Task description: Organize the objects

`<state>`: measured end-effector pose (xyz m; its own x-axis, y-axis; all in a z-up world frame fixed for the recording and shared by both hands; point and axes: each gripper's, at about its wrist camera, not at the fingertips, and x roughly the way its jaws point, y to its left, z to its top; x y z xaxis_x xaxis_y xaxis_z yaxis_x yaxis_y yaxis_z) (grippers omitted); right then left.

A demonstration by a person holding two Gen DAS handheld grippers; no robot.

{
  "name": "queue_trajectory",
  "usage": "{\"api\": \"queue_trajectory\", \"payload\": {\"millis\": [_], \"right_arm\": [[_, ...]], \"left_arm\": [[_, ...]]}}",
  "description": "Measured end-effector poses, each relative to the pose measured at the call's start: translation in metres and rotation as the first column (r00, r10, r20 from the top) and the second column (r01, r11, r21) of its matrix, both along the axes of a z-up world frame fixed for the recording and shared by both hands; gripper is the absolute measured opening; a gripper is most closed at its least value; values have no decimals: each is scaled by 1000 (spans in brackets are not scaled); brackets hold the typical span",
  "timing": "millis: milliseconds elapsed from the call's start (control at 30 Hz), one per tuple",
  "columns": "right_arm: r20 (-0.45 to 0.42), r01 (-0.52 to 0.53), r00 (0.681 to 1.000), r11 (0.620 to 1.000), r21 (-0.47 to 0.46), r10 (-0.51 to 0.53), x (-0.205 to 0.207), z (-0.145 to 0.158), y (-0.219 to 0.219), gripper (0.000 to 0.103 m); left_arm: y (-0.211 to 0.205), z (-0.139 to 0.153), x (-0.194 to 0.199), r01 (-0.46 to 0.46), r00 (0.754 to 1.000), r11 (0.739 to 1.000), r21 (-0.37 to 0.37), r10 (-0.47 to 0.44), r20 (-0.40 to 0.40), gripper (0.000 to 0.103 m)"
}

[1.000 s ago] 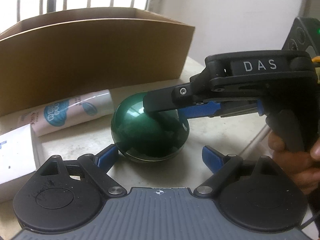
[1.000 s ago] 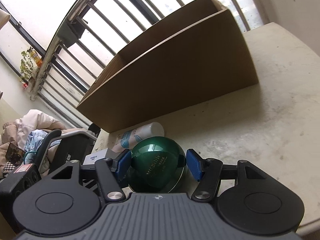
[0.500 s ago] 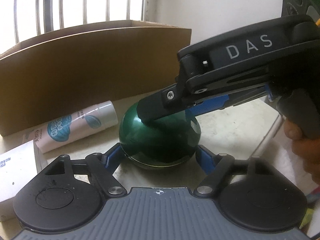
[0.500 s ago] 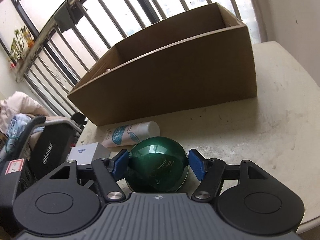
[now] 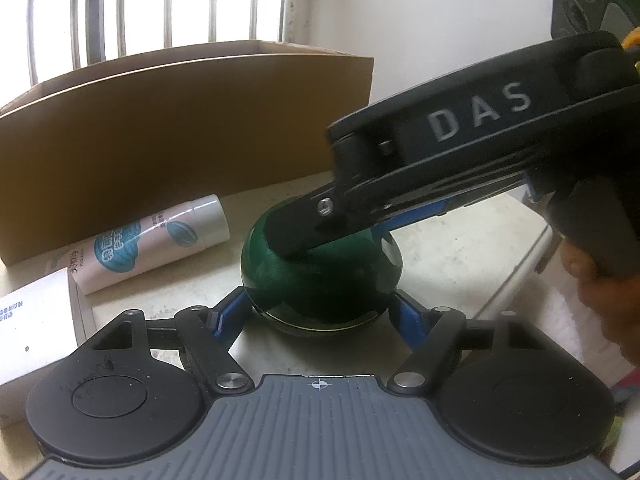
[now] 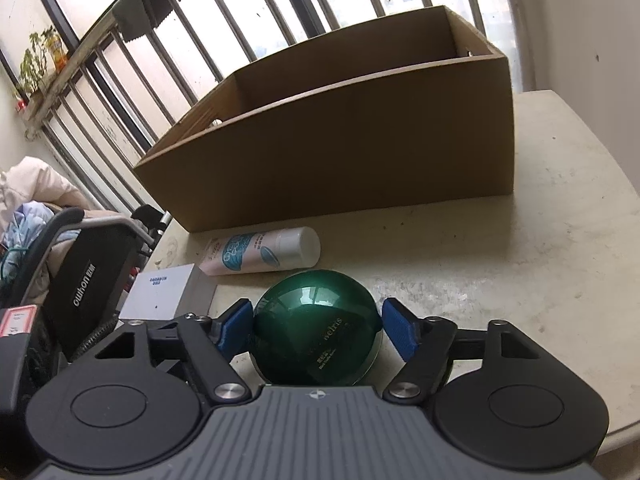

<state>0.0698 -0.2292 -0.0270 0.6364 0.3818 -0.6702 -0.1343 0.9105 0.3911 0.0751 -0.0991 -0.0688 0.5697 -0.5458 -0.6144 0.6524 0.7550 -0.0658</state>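
Note:
A glossy dark green round jar (image 5: 320, 284) (image 6: 316, 332) stands on the pale table. My left gripper (image 5: 316, 316) has its blue pads against the jar's lower sides. My right gripper (image 6: 316, 330) reaches in from the right over the jar, and its blue pads close on the jar's two sides; its black body (image 5: 460, 152) crosses the left wrist view. An open cardboard box (image 5: 180, 128) (image 6: 340, 148) stands behind the jar.
A white tube with a blue label (image 5: 152, 244) (image 6: 260, 252) lies between jar and box. A small white carton (image 5: 32, 320) (image 6: 164, 292) lies to the left. The table's rounded edge (image 6: 624, 360) runs at the right. A black chair (image 6: 84, 276) stands left.
My left gripper has moved in and closed its pads onto the jar's base. My right gripper has tilted upward, staying around the jar, and the box shows more from above.

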Motion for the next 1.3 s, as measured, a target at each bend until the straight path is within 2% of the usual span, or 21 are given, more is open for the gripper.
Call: {"api": "queue_trajectory", "payload": {"millis": [200,700,767,800,833,933,1167,1200,1300], "right_arm": [[12,-12,1000,1000,-23,13,1,-1,5,78],[-6,4,1000,999,47,-3,3,-6,-4,77],[-9,6,1000,999,53,-6,3,-6,-5,77],[-10,7,1000,998,55,-7,3,-6,-5,77],[-12,8,1000,998,58,-7,3,-6,-5,77],[-17,10,1000,998,68,-9,3,-7,-7,77],[-19,8,1000,997,82,-7,3,-8,-9,77],[-20,9,1000,996,84,-7,3,-8,-9,77],[-18,7,1000,996,89,-5,3,-9,-10,77]], "left_arm": [[2,0,9,3,1000,1000,6,-3,2,75],[-12,-7,34,8,999,1000,26,-8,35,80],[-10,-8,37,9,999,1000,22,-9,32,83],[-11,-8,38,11,1000,1000,21,-11,27,91],[-11,-9,41,13,1000,1000,19,-13,13,103],[-10,-9,48,7,1000,1000,2,-7,-8,103],[-14,-12,59,4,1000,999,34,-4,4,103],[-14,-14,41,3,1000,999,40,-3,7,103],[-14,-15,35,12,1000,999,52,-13,21,103]]}}
